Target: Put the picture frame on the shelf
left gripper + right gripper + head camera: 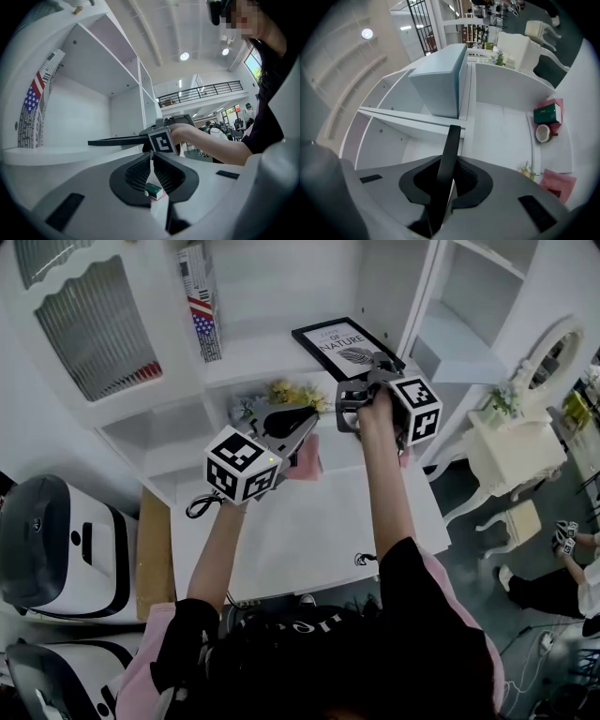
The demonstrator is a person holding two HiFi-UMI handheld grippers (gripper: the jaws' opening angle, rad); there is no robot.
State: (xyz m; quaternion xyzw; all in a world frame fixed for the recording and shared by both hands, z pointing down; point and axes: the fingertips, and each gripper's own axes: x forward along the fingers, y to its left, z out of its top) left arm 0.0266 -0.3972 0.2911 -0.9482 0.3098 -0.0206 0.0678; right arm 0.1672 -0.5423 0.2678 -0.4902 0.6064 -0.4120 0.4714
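Note:
The picture frame [342, 345] is black-edged with a white "NATURE" print, and it lies tilted over the white shelf board [253, 357]. My right gripper [367, 382] is shut on its near edge. In the right gripper view the frame's black edge [450, 145] runs up between the pads of that gripper [449, 176]. My left gripper [302, 430] hangs lower and to the left, shut and holding nothing. The left gripper view looks past the left gripper's closed jaws [151, 161] at the frame [117, 140] seen edge-on and level with the shelf [56, 154].
A flag-patterned book [200, 301] stands at the shelf's left end. Below are yellow flowers [281, 390], a pink cloth [305, 462], a green box [547, 114] and a mug [543, 133] on the white desk [309, 531]. A white dressing table [511, 442] stands to the right.

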